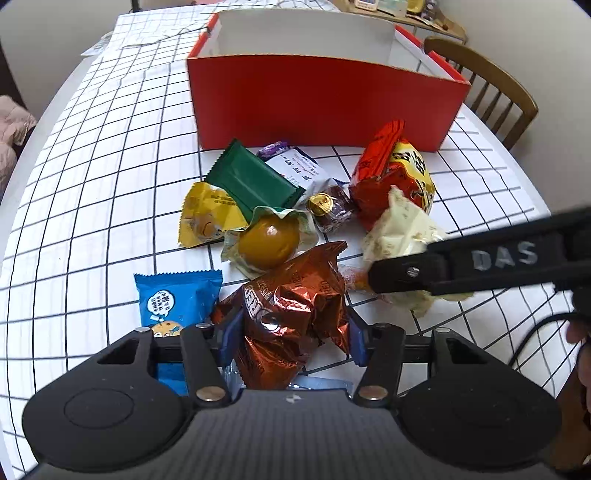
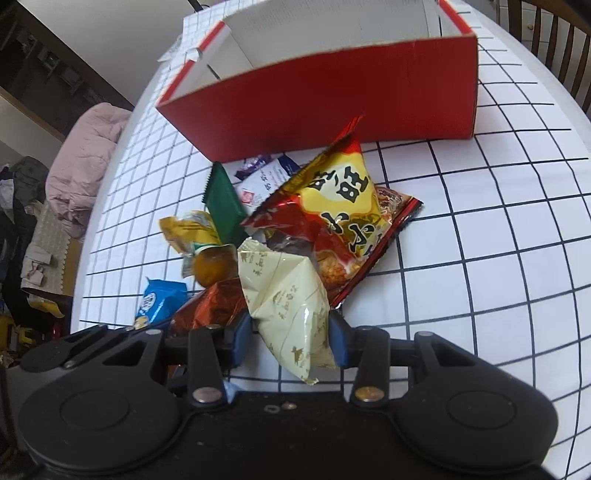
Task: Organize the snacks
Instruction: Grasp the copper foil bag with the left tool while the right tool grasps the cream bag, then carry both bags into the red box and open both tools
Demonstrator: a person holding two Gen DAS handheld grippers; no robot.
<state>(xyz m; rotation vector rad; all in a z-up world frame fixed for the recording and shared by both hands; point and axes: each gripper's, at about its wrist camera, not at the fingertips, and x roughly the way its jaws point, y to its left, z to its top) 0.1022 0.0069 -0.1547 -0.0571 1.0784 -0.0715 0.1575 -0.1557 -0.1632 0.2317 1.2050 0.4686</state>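
A pile of snacks lies on the checked tablecloth in front of a red open box (image 1: pixel 325 99), which also shows in the right wrist view (image 2: pixel 332 99). My left gripper (image 1: pixel 291 332) is shut on a shiny brown Oreo packet (image 1: pixel 295 302). My right gripper (image 2: pixel 291 332) is shut on a cream packet (image 2: pixel 291 295); in the left wrist view it (image 1: pixel 373 277) reaches in from the right holding that packet (image 1: pixel 399 229). The pile holds a green packet (image 1: pixel 251 181), a yellow packet (image 1: pixel 207 214), a round brown snack (image 1: pixel 267 242), a red-yellow bag (image 1: pixel 391 173) and a blue cookie packet (image 1: pixel 173 299).
A wooden chair (image 1: pixel 491 88) stands behind the table at the right. The box's inside (image 2: pixel 332 33) is white. A pink bundle (image 2: pixel 88 162) and clutter lie off the table's left edge. The tablecloth (image 2: pixel 480 240) is bare to the right of the pile.
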